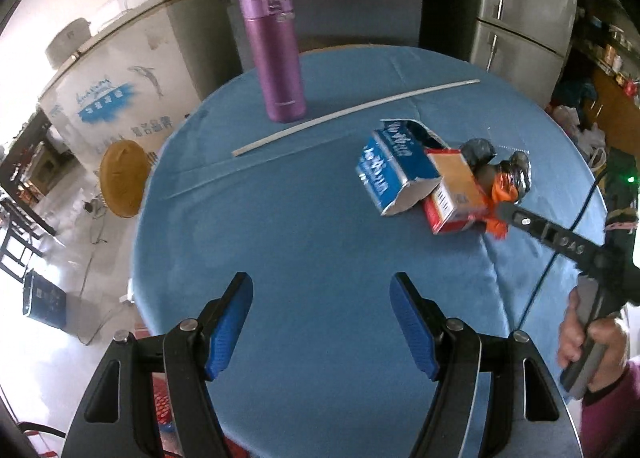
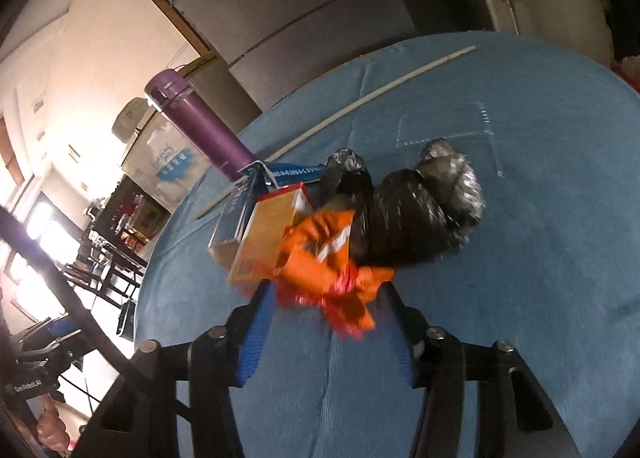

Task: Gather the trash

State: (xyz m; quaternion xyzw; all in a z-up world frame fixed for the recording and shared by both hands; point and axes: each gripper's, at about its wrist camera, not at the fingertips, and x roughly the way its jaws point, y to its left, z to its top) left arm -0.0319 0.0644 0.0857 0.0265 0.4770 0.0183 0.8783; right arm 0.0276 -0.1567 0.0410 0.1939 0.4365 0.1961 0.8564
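My left fingers [image 1: 228,322] stand apart with nothing between them; the left gripper [image 1: 322,318] hangs over bare blue cloth near the table edge. My right fingers [image 2: 256,322] flank the orange wrapper [image 2: 320,258], its crumpled lower end lying between the blue pads. I cannot tell whether the pads press on it: the view is blurred there. In the left view, the right gripper [image 1: 505,214] reaches in from the right, its tip at the wrapper [image 1: 502,194], with a hand [image 1: 592,342] on its grip.

Trash location: one cluster on the right half of the table [image 1: 280,238]. It consists of a torn blue carton [image 1: 394,174], a red-and-tan box [image 1: 454,194] touching it, the wrapper, and a black bag [image 1: 500,162] behind them. All items are in contact or overlapping.

Surface: a round table under a blue cloth with fold creases. A purple flask [image 1: 274,54] stands upright at the far side. A thin white rod [image 1: 352,114] lies flat between the flask and the trash, clear of both.

Room: grey refrigerators [image 1: 516,6] stand behind the table. At left there is a white appliance [image 1: 116,98] with blue print, a round wooden stool [image 1: 122,178] and a pale floor. Cluttered shelves run along the right.
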